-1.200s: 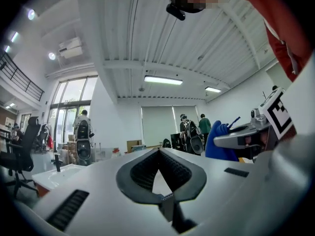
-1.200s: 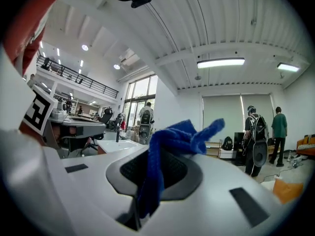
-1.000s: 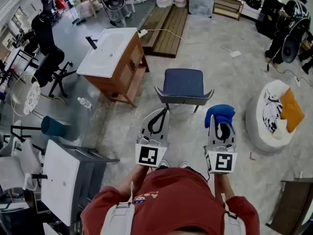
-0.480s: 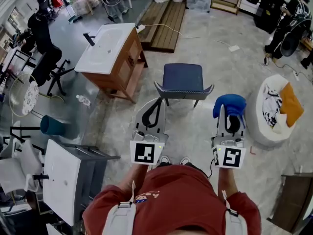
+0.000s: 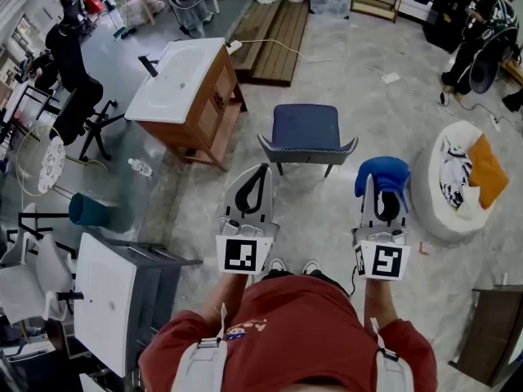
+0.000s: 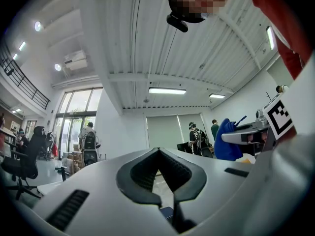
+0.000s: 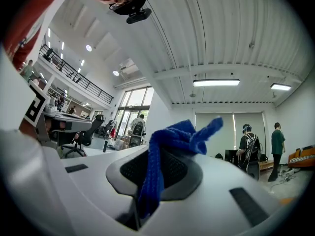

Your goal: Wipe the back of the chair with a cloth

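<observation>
"Right gripper (image 5: 382, 194) is clamped on the blue cloth (image 5: 382, 175), and most of the cloth is bunched up over the jaw tips. Left gripper (image 5: 263, 171) is closed with nothing in it."

"And the chair?"

"Blue chair (image 5: 306, 131) stands on the floor ahead of me, apart from both grippers, with the sink cabinet (image 5: 184, 80) off to its left. Nothing has touched its back yet, so I'd say the wiping hasn't begun."

"What worries you?"

"Mostly the grip. In the right gripper view only a narrow strand of cloth runs down between the jaws, and the rest is loose. Dragged across the backrest, it could pull free. It could also fold aside, and then bare plastic rubs the chair instead."

"Anything else?"

"That chair looks light. With my left gripper holding nothing, a firm push on the back could slide or tip it. I'd brace it before pressing."
</observation>
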`<state>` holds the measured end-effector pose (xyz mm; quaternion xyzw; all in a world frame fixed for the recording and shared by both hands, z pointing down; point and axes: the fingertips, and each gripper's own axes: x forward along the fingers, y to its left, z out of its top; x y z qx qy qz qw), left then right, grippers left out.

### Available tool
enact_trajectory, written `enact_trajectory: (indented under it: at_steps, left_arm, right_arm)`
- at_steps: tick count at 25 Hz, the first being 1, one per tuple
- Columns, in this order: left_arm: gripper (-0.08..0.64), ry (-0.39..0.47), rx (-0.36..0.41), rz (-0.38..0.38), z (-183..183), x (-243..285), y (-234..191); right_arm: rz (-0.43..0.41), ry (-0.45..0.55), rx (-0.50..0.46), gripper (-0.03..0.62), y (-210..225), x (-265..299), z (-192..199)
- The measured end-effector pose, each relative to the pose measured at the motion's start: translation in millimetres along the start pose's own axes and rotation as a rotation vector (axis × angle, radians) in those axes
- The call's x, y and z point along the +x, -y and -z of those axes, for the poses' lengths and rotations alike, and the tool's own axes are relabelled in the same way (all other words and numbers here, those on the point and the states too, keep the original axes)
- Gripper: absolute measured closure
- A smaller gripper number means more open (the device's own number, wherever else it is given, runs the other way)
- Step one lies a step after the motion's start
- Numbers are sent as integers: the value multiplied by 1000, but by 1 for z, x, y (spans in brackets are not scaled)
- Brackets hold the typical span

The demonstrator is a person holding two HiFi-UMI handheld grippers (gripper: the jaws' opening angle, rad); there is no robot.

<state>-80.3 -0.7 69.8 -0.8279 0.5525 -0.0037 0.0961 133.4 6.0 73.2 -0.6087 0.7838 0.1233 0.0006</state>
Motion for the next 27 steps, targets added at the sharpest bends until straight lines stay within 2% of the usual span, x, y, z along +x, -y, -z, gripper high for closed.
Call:
enact_trajectory:
  at_steps: [27]
  left_arm:
    - [547, -10, -37, -9, 13, -11, -9]
  right_arm:
    - [-15, -25, -26, 538, -16, 1, 5]
